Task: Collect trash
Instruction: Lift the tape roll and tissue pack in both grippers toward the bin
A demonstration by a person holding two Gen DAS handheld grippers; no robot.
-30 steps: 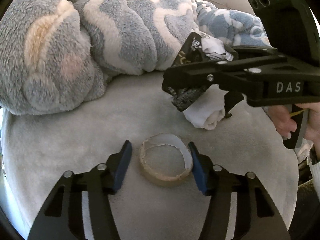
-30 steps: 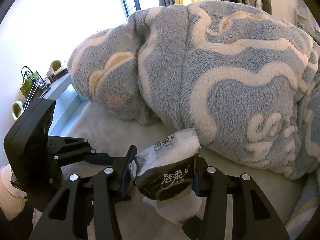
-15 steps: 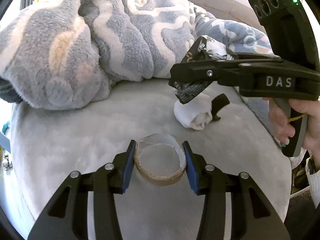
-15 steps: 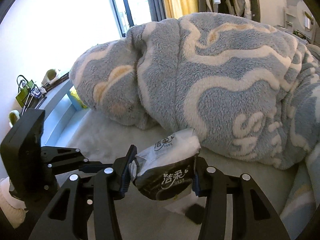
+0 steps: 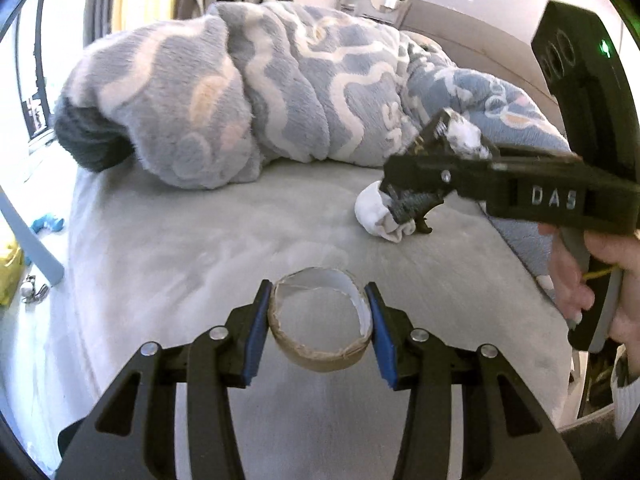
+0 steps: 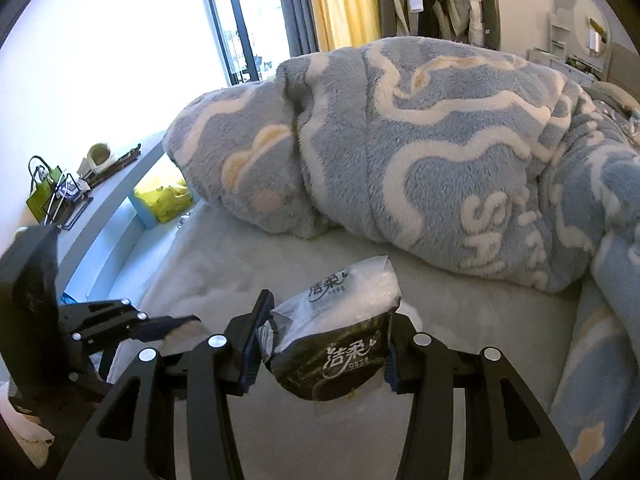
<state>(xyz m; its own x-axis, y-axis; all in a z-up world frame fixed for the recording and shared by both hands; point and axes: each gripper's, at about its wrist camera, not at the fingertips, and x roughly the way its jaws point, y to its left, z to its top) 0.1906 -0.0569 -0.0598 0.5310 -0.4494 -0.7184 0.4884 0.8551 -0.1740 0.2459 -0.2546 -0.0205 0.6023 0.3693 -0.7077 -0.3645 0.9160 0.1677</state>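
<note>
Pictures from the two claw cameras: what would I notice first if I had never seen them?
First, the big fluffy blue blanket with white squiggles, heaped along the back of the bed. Next, the left claw squeezing a cardboard tape ring right at the front. Then the right claw pinching a black-and-clear tissue packet, with a rolled white sock lying on the bed below it.

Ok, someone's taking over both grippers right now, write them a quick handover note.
Left gripper: shut on the cardboard tape core, above the grey bed sheet.
Right gripper: shut on the tissue packet, held above the bed.
Done: both pieces of trash are gripped.
Left: drop them in a bin; none is clearly in view. A rolled white sock lies on the sheet beside the fleece blanket; check whether it counts as trash.
</note>
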